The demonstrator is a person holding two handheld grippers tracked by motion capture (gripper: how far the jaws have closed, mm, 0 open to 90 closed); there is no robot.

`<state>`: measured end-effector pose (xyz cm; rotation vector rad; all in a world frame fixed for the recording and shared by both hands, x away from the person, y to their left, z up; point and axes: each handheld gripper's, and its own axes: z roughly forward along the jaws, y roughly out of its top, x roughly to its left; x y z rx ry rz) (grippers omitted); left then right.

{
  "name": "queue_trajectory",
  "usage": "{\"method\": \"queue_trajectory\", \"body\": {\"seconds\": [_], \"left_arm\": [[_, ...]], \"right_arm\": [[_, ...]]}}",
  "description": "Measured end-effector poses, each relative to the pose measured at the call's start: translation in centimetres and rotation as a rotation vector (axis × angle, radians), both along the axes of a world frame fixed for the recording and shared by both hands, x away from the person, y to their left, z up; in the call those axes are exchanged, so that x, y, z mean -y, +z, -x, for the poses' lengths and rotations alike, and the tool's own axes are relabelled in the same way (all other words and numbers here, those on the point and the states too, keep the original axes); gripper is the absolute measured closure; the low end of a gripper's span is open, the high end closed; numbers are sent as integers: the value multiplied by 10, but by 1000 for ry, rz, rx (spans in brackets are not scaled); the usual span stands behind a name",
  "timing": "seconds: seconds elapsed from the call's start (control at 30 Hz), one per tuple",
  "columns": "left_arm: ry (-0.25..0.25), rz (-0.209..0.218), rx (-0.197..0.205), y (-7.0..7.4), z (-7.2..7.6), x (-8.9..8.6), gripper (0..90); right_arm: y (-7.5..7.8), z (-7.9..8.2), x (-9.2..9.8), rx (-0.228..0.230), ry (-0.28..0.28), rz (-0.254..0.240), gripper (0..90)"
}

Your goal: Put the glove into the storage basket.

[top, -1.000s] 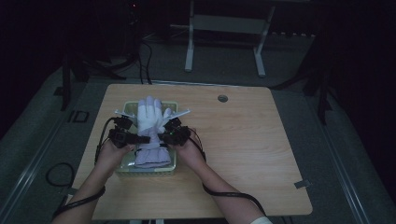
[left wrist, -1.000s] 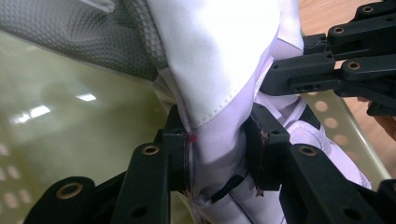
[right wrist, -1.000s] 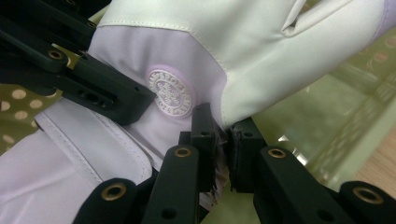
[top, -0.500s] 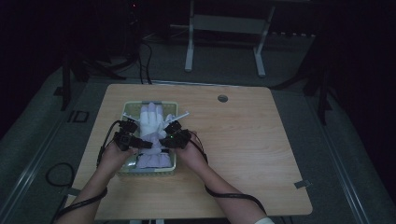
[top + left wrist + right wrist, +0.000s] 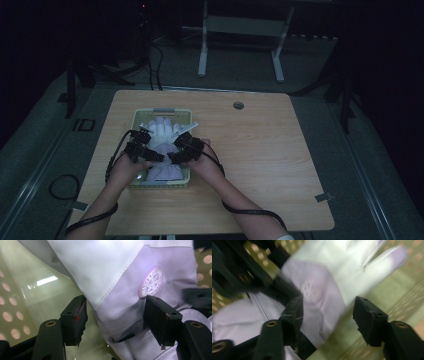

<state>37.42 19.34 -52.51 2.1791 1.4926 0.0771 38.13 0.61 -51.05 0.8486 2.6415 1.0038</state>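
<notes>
**Both grippers over a white glove in the basket**

Seen from the high view, a pale green basket [image 5: 161,114] with perforated walls sits on the left half of the wooden surface [image 5: 280,165], at about nine o'clock from its centre. A white glove [image 5: 163,134] lies in the basket, fingers pointing toward twelve o'clock, over more pale cloth [image 5: 165,172] at the six o'clock end.

The left gripper [image 5: 142,147] hangs at the glove's nine o'clock side, held by the left hand [image 5: 126,169]. In the left gripper view its jaws stand apart, released, one on each side of the glove's cuff [image 5: 120,312]; the left jaw is over the bare basket floor [image 5: 32,290]. A round embossed badge [image 5: 150,282] sits on the cuff just above the right jaw.

The right gripper [image 5: 184,148] is at the glove's three o'clock side, held by the right hand [image 5: 210,167]. The right gripper view is blurred, yet its jaws are plainly apart and released, with the glove's cuff edge [image 5: 324,312] between them and the same badge [image 5: 311,290] at about eleven o'clock.

A small round grommet [image 5: 238,105] sits in the surface toward twelve o'clock, well apart from the basket.
</notes>
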Motion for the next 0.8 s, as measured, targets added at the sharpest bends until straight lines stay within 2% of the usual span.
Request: {"method": "queue_trajectory", "body": {"seconds": [0.03, 0.07, 0.1, 0.13, 0.17, 0.2, 0.23, 0.27, 0.3, 0.33, 0.37, 0.4, 0.43, 0.47, 0.5, 0.53, 0.63, 0.67, 0.73, 0.8], "left_arm": [[0, 0, 0, 0, 0, 0, 342], [-6, -27, 25, 1, 0, 3, 312], [-6, -27, 25, 1, 0, 3, 278], [4, -20, 53, 2, 1, 2, 232], [4, -20, 53, 2, 1, 2, 189], [3, -13, 84, 4, 2, 2, 153], [3, -13, 84, 4, 2, 2, 139], [-6, 25, 119, 6, 5, -1, 95], [-6, 25, 119, 6, 5, -1, 53], [-13, 73, 149, 9, 9, -3, 10], [-13, 73, 149, 9, 9, -3, 9], [-5, 81, 196, 14, 14, -5, 9], [-5, 81, 196, 14, 14, -5, 9], [14, 87, 231, 18, 20, -8, 3], [14, 87, 231, 18, 20, -8, 0], [32, 86, 264, 23, 25, -10, 0], [40, 74, 287, 27, 30, -9, 0], [45, 86, 309, 30, 34, -8, 0], [30, 103, 318, 32, 37, -4, 0], [19, 99, 320, 33, 39, -1, 0]], "right_arm": [[0, 0, 0, 0, 0, 0, 393], [6, -1, 5, -2, 16, -53, 370], [9, -2, 8, -5, 27, -82, 333], [11, -2, 11, -13, 40, -109, 308], [11, -2, 11, -13, 40, -109, 308], [16, -2, 16, -17, 56, -149, 263], [16, -2, 16, -17, 56, -149, 263], [20, -3, 20, -33, 74, -189, 207], [20, -3, 20, -33, 74, -189, 207], [22, -2, 23, -20, 108, -195, 176], [22, -2, 23, -20, 108, -195, 176], [22, -1, 27, -11, 128, -215, 171], [22, -1, 27, -11, 128, -215, 171], [23, -1, 31, -8, 132, -221, 169], [23, -1, 31, -8, 132, -221, 169], [24, -1, 34, -11, 133, -229, 161], [23, -2, 38, -3, 127, -229, 155], [24, -2, 41, -8, 125, -235, 155], [24, -3, 44, -8, 124, -236, 154], [23, -3, 47, -6, 122, -234, 154]]}}
